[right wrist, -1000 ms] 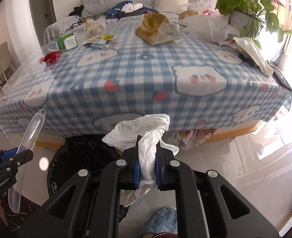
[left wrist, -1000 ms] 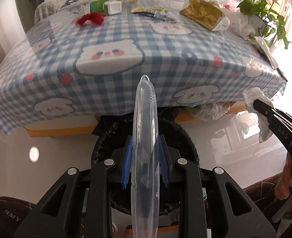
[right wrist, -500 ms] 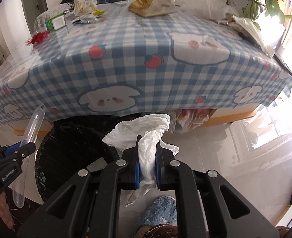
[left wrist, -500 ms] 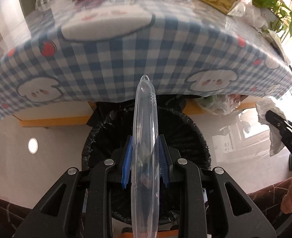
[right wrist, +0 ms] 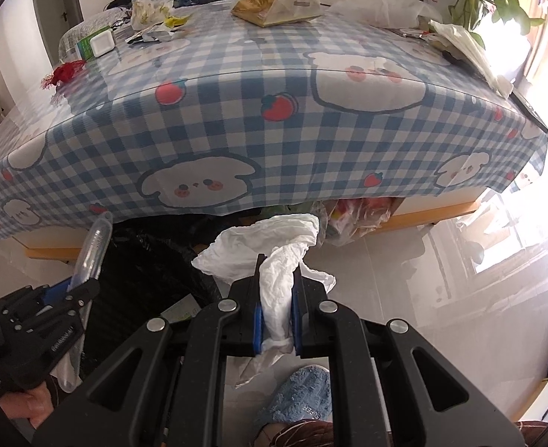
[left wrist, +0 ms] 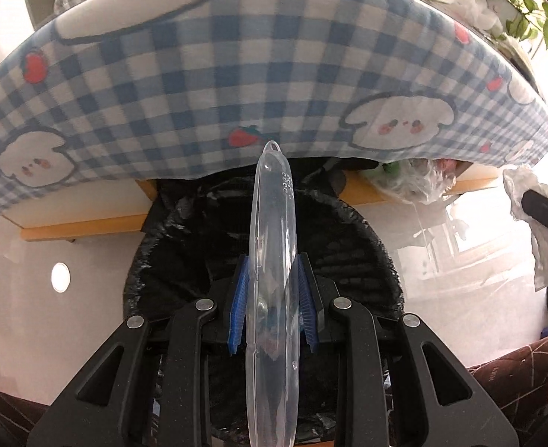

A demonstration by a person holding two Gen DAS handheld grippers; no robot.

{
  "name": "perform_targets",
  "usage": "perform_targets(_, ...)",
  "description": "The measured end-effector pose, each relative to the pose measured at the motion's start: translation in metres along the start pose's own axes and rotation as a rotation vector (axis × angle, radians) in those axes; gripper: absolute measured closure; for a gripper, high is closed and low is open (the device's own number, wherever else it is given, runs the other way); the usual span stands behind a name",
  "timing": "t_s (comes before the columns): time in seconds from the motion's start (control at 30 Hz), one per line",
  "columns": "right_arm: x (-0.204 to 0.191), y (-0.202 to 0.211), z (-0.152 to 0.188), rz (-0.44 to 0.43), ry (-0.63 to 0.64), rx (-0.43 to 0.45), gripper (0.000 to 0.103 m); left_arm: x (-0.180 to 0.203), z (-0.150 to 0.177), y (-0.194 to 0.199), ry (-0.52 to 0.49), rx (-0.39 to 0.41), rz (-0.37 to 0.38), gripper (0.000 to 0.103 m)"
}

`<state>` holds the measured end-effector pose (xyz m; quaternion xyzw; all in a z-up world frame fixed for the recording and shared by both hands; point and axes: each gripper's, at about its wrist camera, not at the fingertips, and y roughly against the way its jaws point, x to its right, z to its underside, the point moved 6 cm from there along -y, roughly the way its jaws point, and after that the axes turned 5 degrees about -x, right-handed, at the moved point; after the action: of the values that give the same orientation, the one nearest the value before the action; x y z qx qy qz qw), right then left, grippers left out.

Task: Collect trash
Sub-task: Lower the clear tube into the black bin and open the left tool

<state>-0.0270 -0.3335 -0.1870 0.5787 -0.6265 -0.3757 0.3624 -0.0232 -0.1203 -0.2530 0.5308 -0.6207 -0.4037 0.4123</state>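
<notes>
Gripping a clear plastic case (left wrist: 272,260), the left gripper (left wrist: 273,301) points steeply down over a bin (left wrist: 348,246) lined with a crinkled black bag. The case is long, slim and rounded, see-through, with a small loop at its far tip and a cluster of tiny holes near that end. It stands on edge between the blue ribbed pads (left wrist: 239,305), which press on both of its sides; its far end reaches out past the fingers above the bin's opening, and its near end runs back out of the frame. The bin sits on a glossy pale floor (left wrist: 69,231), partly under the edge of a table.

The right gripper (right wrist: 277,313) is clamped on a crumpled white tissue (right wrist: 274,257). The tissue is thin, soft and creased; most of it billows out above the fingertips, and a tail hangs below the pads. It sits beside the bin, to its right in the right wrist view, over bare floor. In that view the left gripper and its case appear at the left edge.

A blue-and-white checked tablecloth (right wrist: 274,138), smooth and printed with white cartoon animals and red strawberries, drapes over the table edge just beyond both grippers.
</notes>
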Motion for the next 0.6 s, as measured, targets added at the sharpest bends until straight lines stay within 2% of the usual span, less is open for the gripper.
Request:
perform_targets(0.2,0.001,0.001,-0.001,-0.001,-0.008,0.003,0.093,0.012,0.000,-0.006,-0.022,0.005,0.012,0.077)
perform_targets(0.27,0.000,0.001,-0.001,-0.003,-0.009,0.005,0.093,0.012,-0.001,-0.003,-0.027,0.019,0.005,0.067)
perform_targets(0.33,-0.002,0.000,-0.001,0.000,-0.001,0.007,0.093,0.009,0.000,0.002,-0.017,0.031,0.012,0.052)
perform_targets(0.6,-0.015,-0.003,0.002,0.004,0.020,0.007,0.093,-0.004,0.004,0.014,-0.034,0.062,-0.024,0.028)
